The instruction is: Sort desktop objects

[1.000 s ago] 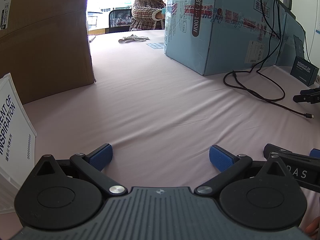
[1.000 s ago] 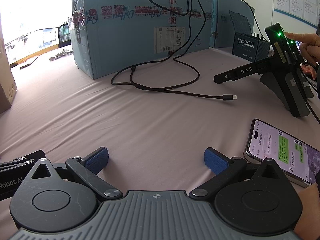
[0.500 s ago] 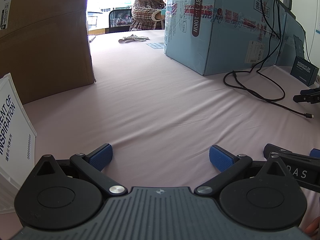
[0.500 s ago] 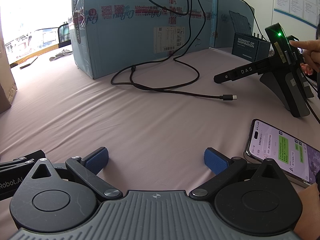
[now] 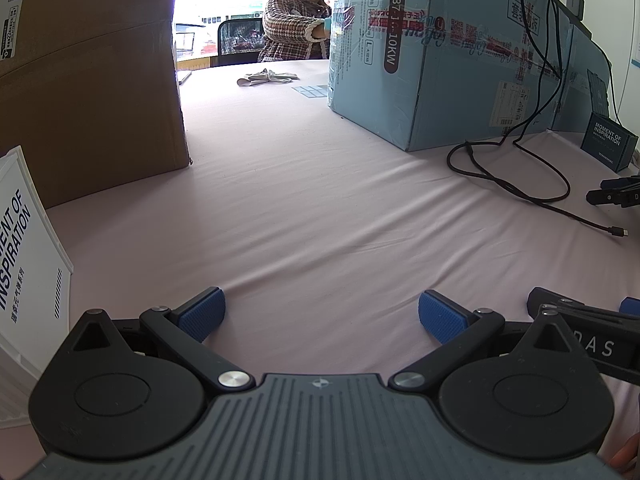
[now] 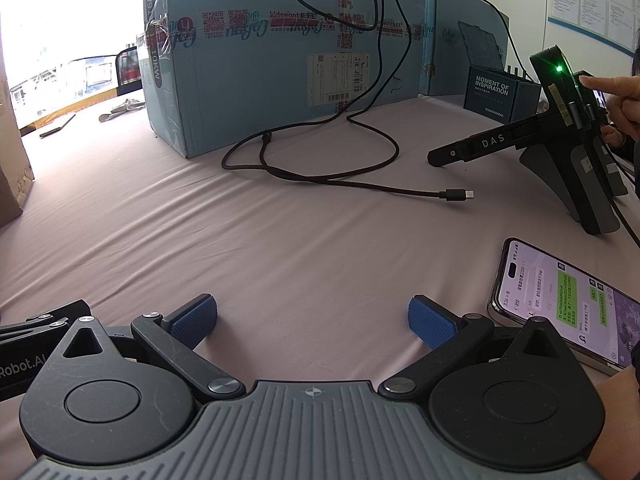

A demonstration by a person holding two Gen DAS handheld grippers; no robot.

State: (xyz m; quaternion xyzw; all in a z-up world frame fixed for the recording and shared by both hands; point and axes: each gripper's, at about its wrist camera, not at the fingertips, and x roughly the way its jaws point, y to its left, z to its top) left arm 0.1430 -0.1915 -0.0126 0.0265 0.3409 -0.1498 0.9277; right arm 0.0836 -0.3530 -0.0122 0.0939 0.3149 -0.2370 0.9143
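Left wrist view: the left gripper (image 5: pixel 322 314) sits low over the pale pink cloth-covered counter (image 5: pixel 320 208), its blue-padded fingers (image 5: pixel 202 314) spread wide apart with only bare cloth between them. At the left edge a white plastic crate printed "MOMENT OF INSPIRATION" (image 5: pixel 24 276) stands tilted; what it holds cannot be seen. Behind it rises a large brown cardboard box (image 5: pixel 88 76). A big light-blue carton with red tape (image 5: pixel 448 52) stands at the far right, and a black cable (image 5: pixel 520 184) loops from it across the cloth to a loose plug. A small dark blue crate with the same lettering (image 5: pixel 608 142) stands at the far right edge. A person in a plaid jacket (image 5: pixel 298 28) sits at the far end of the counter.

Right wrist view: the right gripper (image 6: pixel 312 320) also lies close to the counter, fingers (image 6: pixel 194 318) set wide apart on nothing. Just right of it a smartphone with a lit chat screen (image 6: pixel 568 304) lies flat on the cloth. Farther back stands a black device marked "DAS" with a green light (image 6: pixel 560 128), tilted, and a hand (image 6: pixel 616 100) points a finger at its upper part. The black cable's plug lies loose mid-counter, well apart from the gripper. The dark blue crate stands beside the light-blue carton; its contents are hidden.
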